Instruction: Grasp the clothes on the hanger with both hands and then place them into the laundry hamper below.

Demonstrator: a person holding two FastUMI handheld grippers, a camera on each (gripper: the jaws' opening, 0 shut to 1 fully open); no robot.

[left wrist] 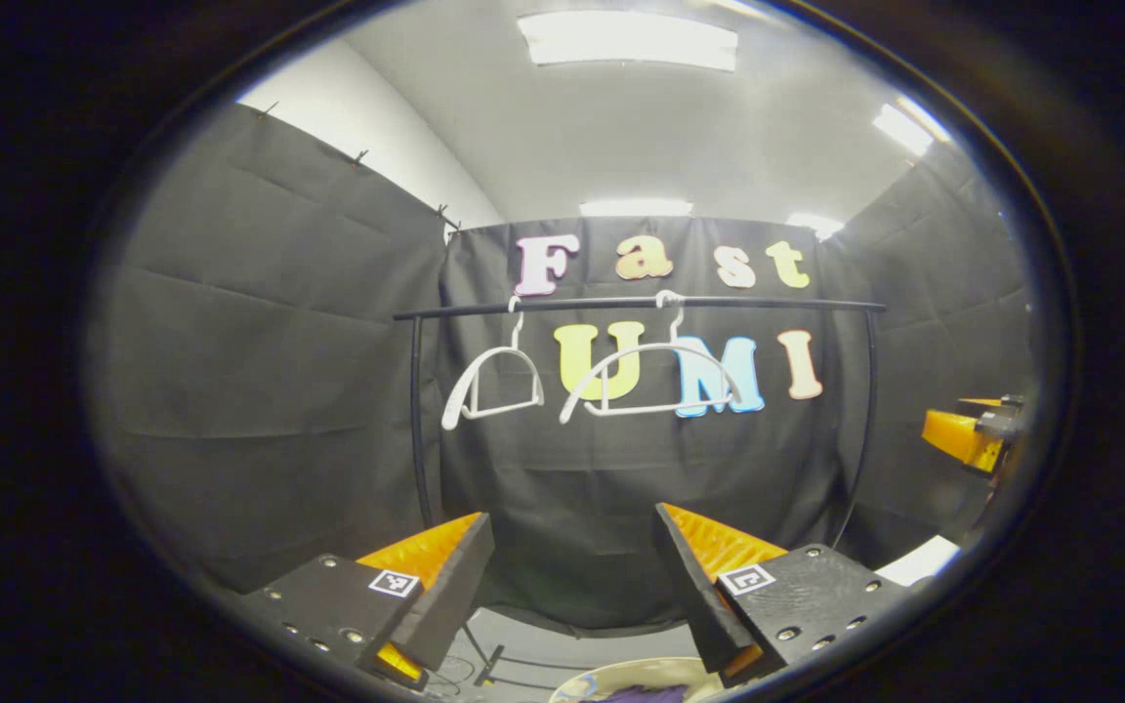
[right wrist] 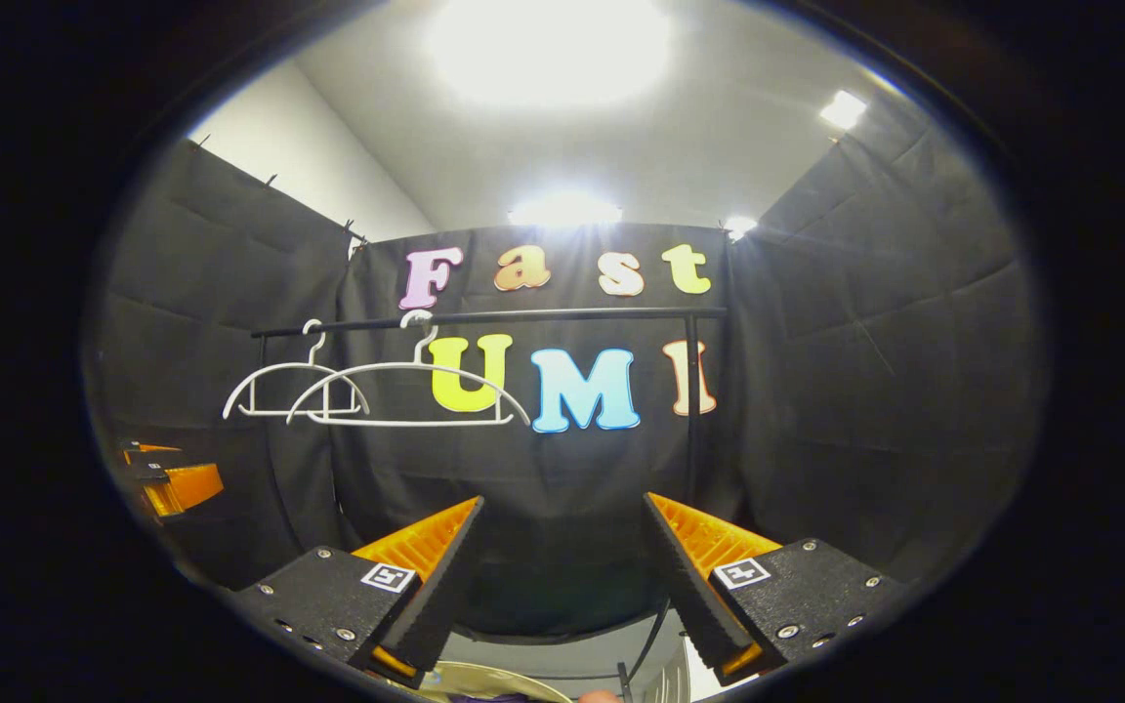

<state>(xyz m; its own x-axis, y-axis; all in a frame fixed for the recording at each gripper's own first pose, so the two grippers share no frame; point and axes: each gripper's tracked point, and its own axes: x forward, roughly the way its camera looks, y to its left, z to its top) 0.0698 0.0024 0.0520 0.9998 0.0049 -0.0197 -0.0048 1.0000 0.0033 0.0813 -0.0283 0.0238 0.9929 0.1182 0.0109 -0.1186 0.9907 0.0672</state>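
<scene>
Left gripper view | rail [left wrist: 641, 304] | two bare hangers [left wrist: 655, 381] | ceiling lights [left wrist: 628, 39]

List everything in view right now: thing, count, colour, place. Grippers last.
Hangers: 2, white, bare, on the rail; smaller one left, wider one beside it.
Rail: 1, black, horizontal, on black uprights in front of the back wall.
Hamper: 1, cream rim, low at the frame bottom, below the grippers.
Purple cloth: 1, inside the hamper.
Ceiling lights: several, white, overhead.
Left gripper: 1, open, holding nothing, aimed at the rail.
Right gripper: 1, open, holding nothing, aimed at the rail.
</scene>
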